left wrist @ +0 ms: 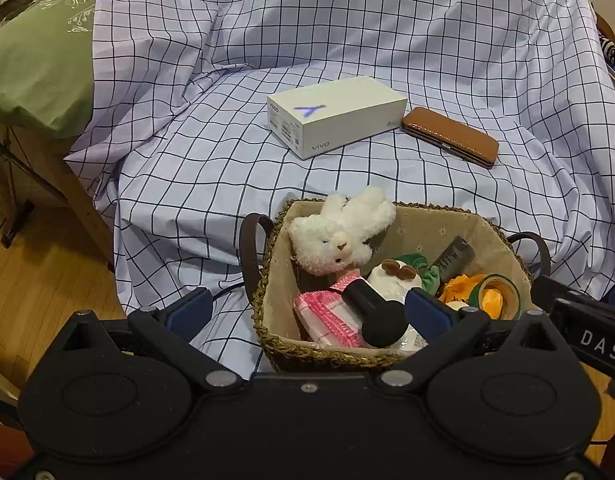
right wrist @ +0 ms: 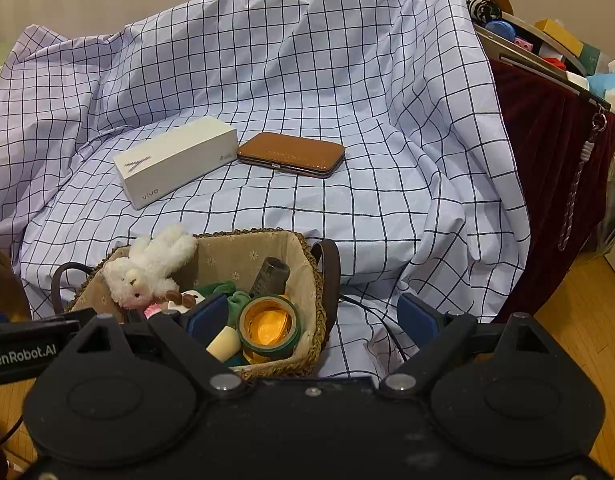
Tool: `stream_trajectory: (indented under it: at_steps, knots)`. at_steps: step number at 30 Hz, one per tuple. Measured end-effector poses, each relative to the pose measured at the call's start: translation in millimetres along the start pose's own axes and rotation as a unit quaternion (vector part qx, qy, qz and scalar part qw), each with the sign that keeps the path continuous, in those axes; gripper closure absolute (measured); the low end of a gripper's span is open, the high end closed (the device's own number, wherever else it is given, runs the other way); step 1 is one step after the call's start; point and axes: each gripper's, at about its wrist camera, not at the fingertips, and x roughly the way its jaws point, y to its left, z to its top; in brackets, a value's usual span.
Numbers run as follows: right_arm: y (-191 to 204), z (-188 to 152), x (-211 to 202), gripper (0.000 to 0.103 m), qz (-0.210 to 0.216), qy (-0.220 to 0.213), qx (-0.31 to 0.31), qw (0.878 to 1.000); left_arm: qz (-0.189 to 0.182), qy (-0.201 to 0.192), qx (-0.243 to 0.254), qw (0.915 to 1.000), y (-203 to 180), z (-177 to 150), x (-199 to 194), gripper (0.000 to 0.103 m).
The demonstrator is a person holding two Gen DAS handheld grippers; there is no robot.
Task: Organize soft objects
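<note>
A woven basket (left wrist: 327, 352) (right wrist: 275, 364) with a beige lining stands on a checked sheet (left wrist: 227, 168). A white plush rabbit (left wrist: 339, 232) (right wrist: 147, 268) leans on its far left rim. Beside the rabbit lie a pink cloth (left wrist: 327, 316), a small white plush with brown bits (left wrist: 391, 276), something of green fabric (left wrist: 419, 268) and a black cylinder (left wrist: 371, 312). My left gripper (left wrist: 307, 312) is open and straddles the basket's left wall without touching it. My right gripper (right wrist: 312, 316) is open too, astride the right wall and its handle (right wrist: 327, 276).
The basket also holds a green tape roll (right wrist: 267, 326) and a dark bottle (right wrist: 269, 276). A white phone box (left wrist: 335, 114) and a brown case (left wrist: 451, 136) lie further back on the sheet. A green pillow (left wrist: 31, 60) is at the left, a cluttered shelf (right wrist: 547, 52) at the right.
</note>
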Motion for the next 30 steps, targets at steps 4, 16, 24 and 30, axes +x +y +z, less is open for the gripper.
stream_trajectory:
  at_steps: [4,16,24,30]
  knots:
    - [0.2,-0.8,-0.1,0.011,0.001,0.0,-0.002,1.0,0.001,0.0,-0.001,1.0,0.0,-0.2,0.0,0.004]
    - [0.9,-1.1,0.0,0.011,0.001,0.0,-0.002,1.0,0.001,0.002,-0.001,1.0,0.5,-0.6,-0.2,0.004]
    - [1.3,-1.1,0.0,0.011,0.001,0.0,-0.002,1.0,-0.001,0.003,0.001,1.0,0.7,-1.2,0.1,0.004]
    - [2.4,-2.0,-0.6,0.011,0.0,0.0,-0.002,1.0,-0.002,0.005,0.005,1.0,0.2,-1.1,0.1,0.004]
